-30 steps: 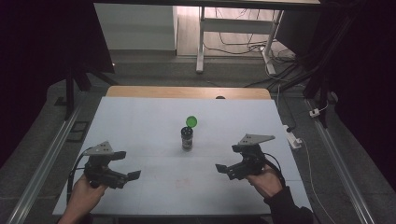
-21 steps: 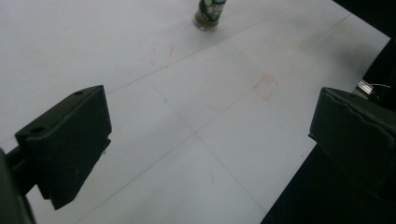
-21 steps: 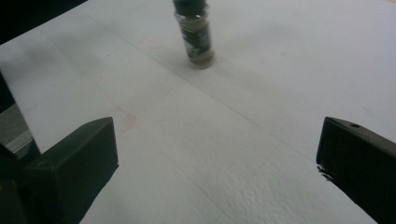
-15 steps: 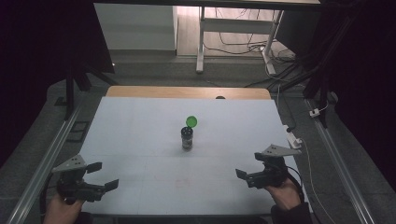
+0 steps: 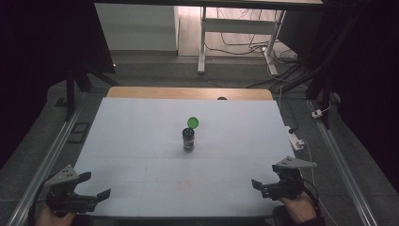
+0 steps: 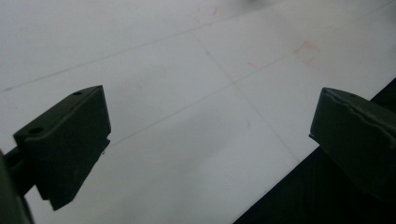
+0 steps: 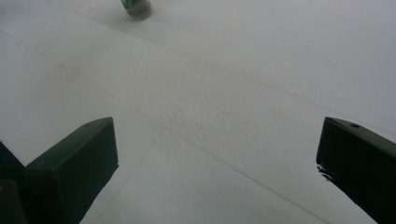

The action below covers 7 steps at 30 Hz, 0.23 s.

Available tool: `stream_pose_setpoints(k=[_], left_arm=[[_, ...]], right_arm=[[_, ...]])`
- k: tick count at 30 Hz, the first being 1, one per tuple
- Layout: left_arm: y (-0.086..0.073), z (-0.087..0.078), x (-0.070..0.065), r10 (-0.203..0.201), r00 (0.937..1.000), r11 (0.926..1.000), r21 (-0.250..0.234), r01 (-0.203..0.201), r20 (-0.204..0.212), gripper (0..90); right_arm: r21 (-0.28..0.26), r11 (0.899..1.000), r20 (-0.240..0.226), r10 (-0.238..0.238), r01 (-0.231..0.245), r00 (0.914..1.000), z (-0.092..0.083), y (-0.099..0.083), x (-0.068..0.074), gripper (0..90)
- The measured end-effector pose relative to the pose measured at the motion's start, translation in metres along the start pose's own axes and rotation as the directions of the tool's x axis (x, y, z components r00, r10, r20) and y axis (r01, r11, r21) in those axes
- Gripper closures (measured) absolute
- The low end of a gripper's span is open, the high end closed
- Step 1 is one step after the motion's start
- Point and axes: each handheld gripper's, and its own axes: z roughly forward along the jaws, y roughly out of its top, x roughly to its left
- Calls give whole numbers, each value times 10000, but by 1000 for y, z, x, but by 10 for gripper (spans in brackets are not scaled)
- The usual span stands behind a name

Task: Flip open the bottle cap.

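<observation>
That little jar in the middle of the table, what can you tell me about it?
The jar is small and dark, standing upright near the middle of the white table, well away from both claws. A round green lid shows just above and behind its top; whether it is a hinged cap flipped open or a separate piece leaning there is too small to tell. The top looks dotted, perhaps shaker holes. Its material is unclear. Nothing else touches it. Its blurred base appears at the top edge of the right gripper view.
</observation>
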Motion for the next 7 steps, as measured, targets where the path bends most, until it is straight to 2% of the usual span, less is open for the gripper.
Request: stream_pose_setpoints(k=[2, 7], left_arm=[[-1, -1, -1, -12, 10000, 10000, -58, 12, -56, 0], [-1, -1, 0, -92, 9999, 10000, 16, 92, -70, 0]], right_arm=[[294, 9996, 86, -4, 1, 10000, 0, -3, 0, 0], [296, 9996, 172, -24, 19, 9998, 0, -4, 1, 0]])
